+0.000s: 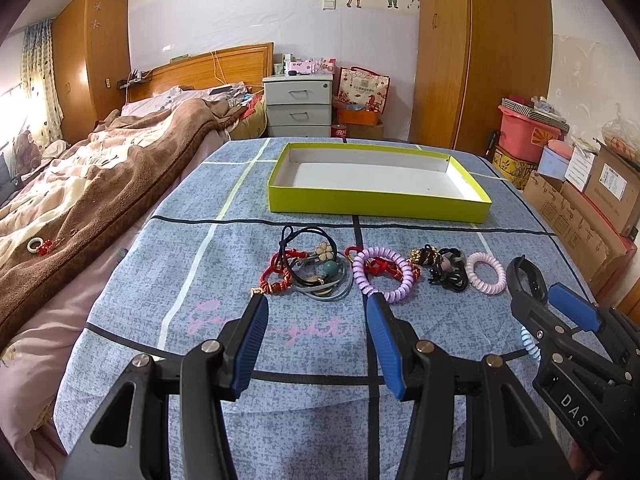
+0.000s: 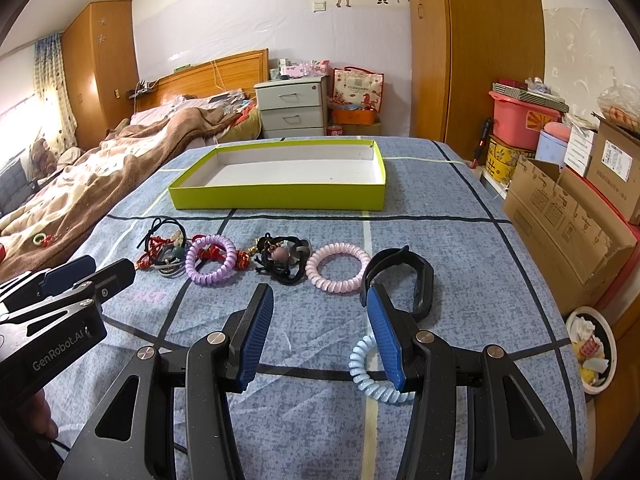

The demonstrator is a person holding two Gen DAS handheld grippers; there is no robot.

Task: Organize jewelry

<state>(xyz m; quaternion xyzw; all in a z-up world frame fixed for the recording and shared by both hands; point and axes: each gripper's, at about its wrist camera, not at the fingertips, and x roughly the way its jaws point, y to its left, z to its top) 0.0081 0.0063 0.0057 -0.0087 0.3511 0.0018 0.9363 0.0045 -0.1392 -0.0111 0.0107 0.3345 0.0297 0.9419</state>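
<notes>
An empty lime-green box lid (image 1: 376, 202) (image 2: 280, 196) lies at the far side of the blue plaid cloth. In front of it runs a row of jewelry: a tangle of red cord and black bands (image 1: 308, 268) (image 2: 164, 252), a purple coil band (image 1: 384, 274) (image 2: 210, 260), a black beaded bunch (image 1: 446, 266) (image 2: 282, 260), a pink coil band (image 1: 486, 273) (image 2: 338, 266), a black wristband (image 2: 400, 280) and a light-blue coil band (image 2: 370, 372). My left gripper (image 1: 316, 304) is open and empty, just short of the row. My right gripper (image 2: 320, 296) is open and empty, its right finger over the light-blue coil.
A bed with a brown blanket (image 1: 100, 184) borders the left side. Cardboard boxes (image 2: 568, 216) and a waste bin (image 2: 592, 348) stand to the right. A bead ring (image 1: 38, 246) lies on the blanket.
</notes>
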